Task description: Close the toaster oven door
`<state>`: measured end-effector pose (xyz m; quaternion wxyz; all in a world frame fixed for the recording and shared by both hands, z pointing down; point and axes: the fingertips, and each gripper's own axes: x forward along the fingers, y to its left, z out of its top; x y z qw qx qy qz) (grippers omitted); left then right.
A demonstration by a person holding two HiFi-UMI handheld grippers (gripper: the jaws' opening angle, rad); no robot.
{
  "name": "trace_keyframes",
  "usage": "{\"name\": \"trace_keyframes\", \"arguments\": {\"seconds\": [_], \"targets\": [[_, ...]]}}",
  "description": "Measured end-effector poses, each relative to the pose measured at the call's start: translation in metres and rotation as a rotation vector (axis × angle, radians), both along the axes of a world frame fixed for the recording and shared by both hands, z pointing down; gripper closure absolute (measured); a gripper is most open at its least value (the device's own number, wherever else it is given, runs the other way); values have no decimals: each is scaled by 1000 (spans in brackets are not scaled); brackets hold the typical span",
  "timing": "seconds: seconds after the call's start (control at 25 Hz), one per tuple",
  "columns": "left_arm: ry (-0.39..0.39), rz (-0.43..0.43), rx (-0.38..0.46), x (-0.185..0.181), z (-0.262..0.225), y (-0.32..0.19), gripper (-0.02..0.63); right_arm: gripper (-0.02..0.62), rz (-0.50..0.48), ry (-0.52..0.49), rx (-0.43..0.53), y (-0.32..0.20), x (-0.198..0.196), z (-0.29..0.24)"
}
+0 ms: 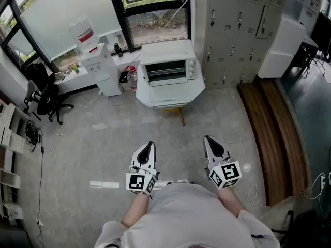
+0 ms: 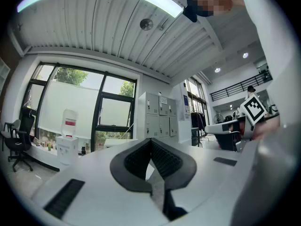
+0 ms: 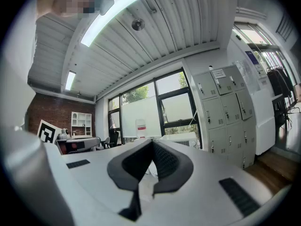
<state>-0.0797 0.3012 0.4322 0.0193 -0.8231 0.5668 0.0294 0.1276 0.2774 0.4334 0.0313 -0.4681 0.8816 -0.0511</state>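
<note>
The white toaster oven (image 1: pixel 168 66) stands on a small white table (image 1: pixel 170 94) by the window, far ahead of me. Its front shows a dark opening with a rack inside; the door's exact position is too small to tell. My left gripper (image 1: pixel 150 144) and right gripper (image 1: pixel 208 138) are held close to my body above the floor, well short of the oven. Both point forward with the jaws pressed together and nothing between them. In the left gripper view the gripper (image 2: pixel 150 139) hides the oven. In the right gripper view the white oven (image 3: pixel 181 138) peeks past the gripper (image 3: pixel 152 141).
A water dispenser (image 1: pixel 98 61) stands left of the table, with bottles (image 1: pixel 129 77) on the floor between them. Grey lockers (image 1: pixel 238 19) line the wall to the right. A wooden strip (image 1: pixel 274 133) runs along the right floor. An office chair (image 1: pixel 46 99) sits far left.
</note>
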Motion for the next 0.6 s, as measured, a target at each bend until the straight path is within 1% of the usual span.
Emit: {"name": "trace_keyframes", "arguments": {"seconds": [0.16,0.6], "targets": [[-20,-7,-1,2,2,0,588,589,-8,0,0,-2,-1,0],[-30,-9,-21,5,9,-6,588,589,-19,2,-1,-8,0,2]]}}
